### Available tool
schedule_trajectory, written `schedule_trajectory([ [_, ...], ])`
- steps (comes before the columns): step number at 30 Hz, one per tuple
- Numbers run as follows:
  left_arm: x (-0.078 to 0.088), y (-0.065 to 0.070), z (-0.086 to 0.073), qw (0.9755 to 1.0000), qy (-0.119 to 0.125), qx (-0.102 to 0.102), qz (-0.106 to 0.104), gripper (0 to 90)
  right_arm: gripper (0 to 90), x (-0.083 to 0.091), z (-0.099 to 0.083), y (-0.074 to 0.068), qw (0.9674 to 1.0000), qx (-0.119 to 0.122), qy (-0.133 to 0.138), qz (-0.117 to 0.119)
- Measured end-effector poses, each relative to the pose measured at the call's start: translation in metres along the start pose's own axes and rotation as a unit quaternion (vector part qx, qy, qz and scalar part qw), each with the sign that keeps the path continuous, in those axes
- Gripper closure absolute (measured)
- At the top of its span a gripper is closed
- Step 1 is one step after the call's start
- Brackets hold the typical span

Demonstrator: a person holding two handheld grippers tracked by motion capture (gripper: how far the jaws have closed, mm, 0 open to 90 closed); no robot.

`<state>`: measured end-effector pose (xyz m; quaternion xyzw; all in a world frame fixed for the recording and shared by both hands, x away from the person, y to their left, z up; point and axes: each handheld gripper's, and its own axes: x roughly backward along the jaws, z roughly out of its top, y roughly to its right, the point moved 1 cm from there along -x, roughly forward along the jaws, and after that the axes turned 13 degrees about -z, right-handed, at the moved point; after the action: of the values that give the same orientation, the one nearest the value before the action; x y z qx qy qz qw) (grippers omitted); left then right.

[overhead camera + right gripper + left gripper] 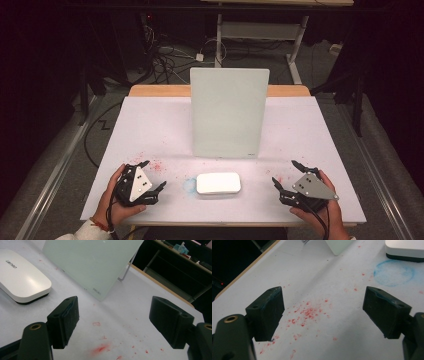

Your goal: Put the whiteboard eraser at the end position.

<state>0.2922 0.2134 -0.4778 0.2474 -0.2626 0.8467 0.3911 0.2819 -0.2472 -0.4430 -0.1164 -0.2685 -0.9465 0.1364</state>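
**Open grippers flanking an eraser before a standing glass board**

Black jaws of both grippers stand wide apart with nothing between them. Left gripper (148,186) rests at the near left of the white table (150,120), above a scatter of red specks (308,312); right gripper (294,180) rests at the near right, over a red smear (101,348). Between them, near the front edge and apart from both, lies the white eraser (218,183), flat on its dark pad, just beside a faint blue ring (393,273). Behind it the pale glass board (227,112) stands tilted on a thin wire prop (126,271). Likely hazards: the eraser's smooth rounded shell could slip from the jaws if pinched high or off-centre; a firm wipe or an approaching jaw could push the lightly propped board backward or tip it over; only one gripper is needed for the eraser, so the other may have to brace the board
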Motion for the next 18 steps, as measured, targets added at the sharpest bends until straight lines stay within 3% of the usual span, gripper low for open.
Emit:
schedule_trajectory([
  [7,0.0006,0.0005,0.0015,1.0,0.002,-0.003,-0.002,17.1,24.5,-0.0013,0.0006,-0.0028,1.0,0.008,-0.001,0.0],
  [18,0.0003,0.0002,0.0025,1.0,0.002,-0.001,-0.003,17.1,24.6,-0.0015,-0.0005,0.0001,1.0,0.001,-0.003,-0.001],
])
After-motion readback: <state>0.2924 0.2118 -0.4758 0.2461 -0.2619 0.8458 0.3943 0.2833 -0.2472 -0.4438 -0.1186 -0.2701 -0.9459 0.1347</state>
